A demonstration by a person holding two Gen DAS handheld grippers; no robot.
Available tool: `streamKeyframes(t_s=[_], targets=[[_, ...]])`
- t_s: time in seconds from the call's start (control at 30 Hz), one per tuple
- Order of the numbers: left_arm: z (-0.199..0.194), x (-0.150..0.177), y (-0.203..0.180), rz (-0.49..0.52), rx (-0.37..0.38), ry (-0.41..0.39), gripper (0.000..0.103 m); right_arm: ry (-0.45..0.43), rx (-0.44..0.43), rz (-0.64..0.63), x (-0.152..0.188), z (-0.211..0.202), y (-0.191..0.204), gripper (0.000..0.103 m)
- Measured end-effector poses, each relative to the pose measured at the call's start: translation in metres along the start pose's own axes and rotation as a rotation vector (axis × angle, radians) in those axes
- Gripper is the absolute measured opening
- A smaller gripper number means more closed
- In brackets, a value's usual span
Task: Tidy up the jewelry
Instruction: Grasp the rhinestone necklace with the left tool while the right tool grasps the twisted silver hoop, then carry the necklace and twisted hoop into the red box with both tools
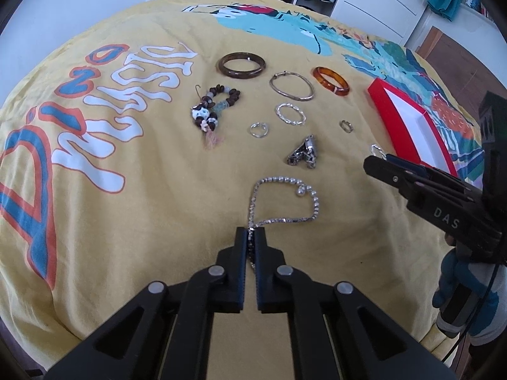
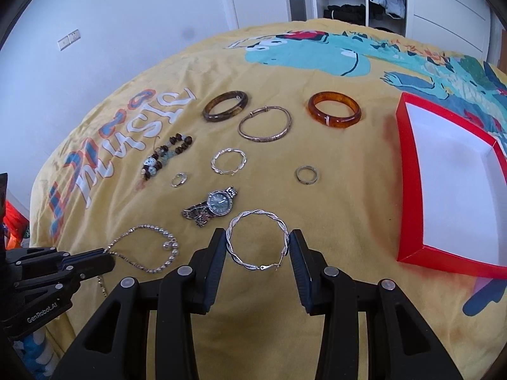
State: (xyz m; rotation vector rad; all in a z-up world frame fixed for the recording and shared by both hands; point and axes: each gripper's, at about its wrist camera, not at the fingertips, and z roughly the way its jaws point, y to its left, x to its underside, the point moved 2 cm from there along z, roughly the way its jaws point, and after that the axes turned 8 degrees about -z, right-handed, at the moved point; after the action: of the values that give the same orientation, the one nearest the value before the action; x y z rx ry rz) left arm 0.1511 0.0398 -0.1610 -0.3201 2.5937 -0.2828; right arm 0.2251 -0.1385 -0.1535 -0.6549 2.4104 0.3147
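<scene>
Left gripper [image 1: 253,232] pinches the limp, slithery beaded chain [image 1: 286,202] near its tail; right gripper [image 2: 257,247] clamps the light, stiff twisted hoop [image 2: 257,242] across its width, jaws half-spread.

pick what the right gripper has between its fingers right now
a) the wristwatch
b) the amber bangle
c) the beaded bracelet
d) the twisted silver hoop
d: in the right wrist view the twisted silver hoop sits clamped across its width between the fingers of the right gripper, while the amber bangle, wristwatch and beaded bracelet lie untouched farther up the yellow blanket.
</scene>
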Motion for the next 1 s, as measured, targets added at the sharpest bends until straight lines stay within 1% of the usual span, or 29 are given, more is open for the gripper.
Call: streamKeyframes(t_s=[0.17,0.37,0.8,1.0], targets=[[-0.012,-0.004,-0.007,0.019,0.003,-0.022,0.002,-0.029,0.007,0.002,-0.003,-0.020,0.000,0.040],[-0.032,-0.010,-0.028,0.065,0.023,-0.064,0.002,-0.062,0.033,0.012,-0.003,-0.047,-0.008,0.040],[-0.074,-0.026,-0.067,0.133,0.060,-0.134,0.002,-0.116,0.103,0.055,0.004,-0.106,-0.039,0.040],[-0.092,-0.038,-0.097,0.185,0.094,-0.167,0.002,-0.141,0.141,0.081,0.006,-0.131,-0.058,0.040]])
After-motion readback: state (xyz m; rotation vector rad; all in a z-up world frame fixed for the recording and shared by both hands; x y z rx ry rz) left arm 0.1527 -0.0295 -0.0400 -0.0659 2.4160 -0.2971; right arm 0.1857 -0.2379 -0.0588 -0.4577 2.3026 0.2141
